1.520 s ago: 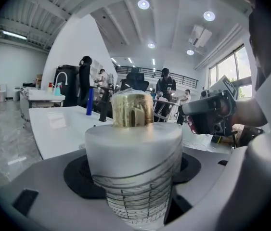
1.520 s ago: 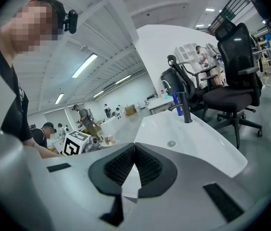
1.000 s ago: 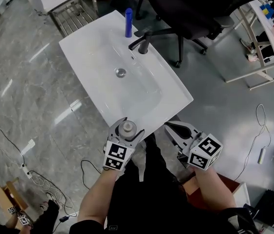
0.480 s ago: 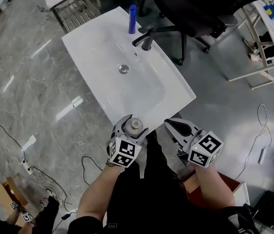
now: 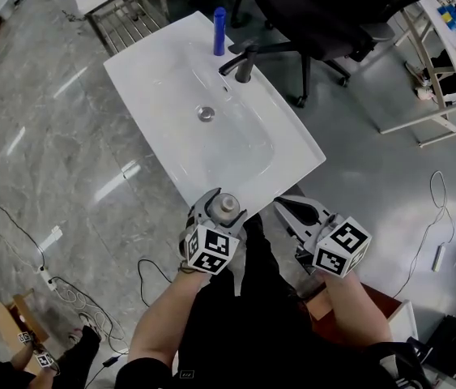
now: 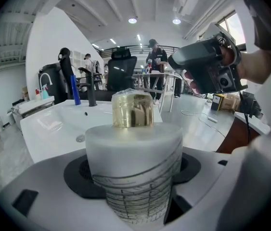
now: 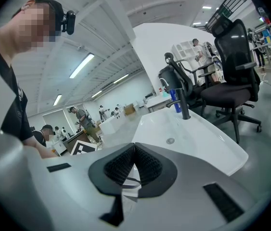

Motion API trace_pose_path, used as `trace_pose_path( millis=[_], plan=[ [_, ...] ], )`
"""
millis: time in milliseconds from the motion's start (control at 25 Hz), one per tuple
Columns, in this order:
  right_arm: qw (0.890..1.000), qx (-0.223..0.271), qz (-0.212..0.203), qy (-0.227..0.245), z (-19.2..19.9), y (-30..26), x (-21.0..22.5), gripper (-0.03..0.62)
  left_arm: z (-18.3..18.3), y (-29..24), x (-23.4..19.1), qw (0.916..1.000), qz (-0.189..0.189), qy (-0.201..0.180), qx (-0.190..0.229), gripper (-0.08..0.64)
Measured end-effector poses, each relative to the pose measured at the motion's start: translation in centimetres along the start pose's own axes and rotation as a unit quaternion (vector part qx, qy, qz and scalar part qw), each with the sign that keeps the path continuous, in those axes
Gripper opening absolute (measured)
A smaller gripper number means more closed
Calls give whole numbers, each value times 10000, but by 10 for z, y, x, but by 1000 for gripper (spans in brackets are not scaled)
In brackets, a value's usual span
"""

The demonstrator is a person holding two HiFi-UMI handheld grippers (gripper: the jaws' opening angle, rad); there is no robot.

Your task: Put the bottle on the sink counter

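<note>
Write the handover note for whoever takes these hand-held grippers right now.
Left hand-held gripper: shut on the bottle, held upright.
Right hand-held gripper: shut, empty.
The bottle hangs by the sink counter's near corner, not set down.
A blue bottle stands beside the faucet at the back.
Done: the grasp. Left: set it on the counter's flat rim, then release.

Glossy sink (image 5: 156,78), frosted translucent bottle (image 6: 134,163)

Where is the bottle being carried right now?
Head view, lower middle: the bottle is held in the left gripper, at the near edge of the white sink.
</note>
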State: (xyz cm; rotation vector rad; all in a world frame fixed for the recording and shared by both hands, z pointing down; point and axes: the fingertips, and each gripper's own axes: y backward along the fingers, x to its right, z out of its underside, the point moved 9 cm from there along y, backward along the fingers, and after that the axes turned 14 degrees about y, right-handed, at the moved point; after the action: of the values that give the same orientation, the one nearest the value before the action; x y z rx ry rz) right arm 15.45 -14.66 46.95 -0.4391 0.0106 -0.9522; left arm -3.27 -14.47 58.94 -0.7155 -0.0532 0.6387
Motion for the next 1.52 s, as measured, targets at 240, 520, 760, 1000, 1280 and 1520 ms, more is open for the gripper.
trace_pose_path(
  millis=[240,520,760,1000,1280,1520],
  plan=[
    [10000,7,31,-23,-1,0,3,15,-1,-5,1,9997,-143,-71,-198,337],
    [10000,37,25,5,-3,0,1,15,-1,-6,0,9995,-163,-26,-279,337],
    [9999,57,110,-11,-4,5,0,15,-2,-7,-2,9989,-217,91,-404,337],
    [9996,153,227,-73,0,16,4,15,-1,-10,2,9982,-283,-3,-522,337],
    [9992,174,317,-166,7,24,11,15,-1,-11,3,9981,-332,-4,-514,337],
    [9992,187,304,-191,8,27,14,15,0,-12,5,9979,-346,-33,-548,337]
  ],
)
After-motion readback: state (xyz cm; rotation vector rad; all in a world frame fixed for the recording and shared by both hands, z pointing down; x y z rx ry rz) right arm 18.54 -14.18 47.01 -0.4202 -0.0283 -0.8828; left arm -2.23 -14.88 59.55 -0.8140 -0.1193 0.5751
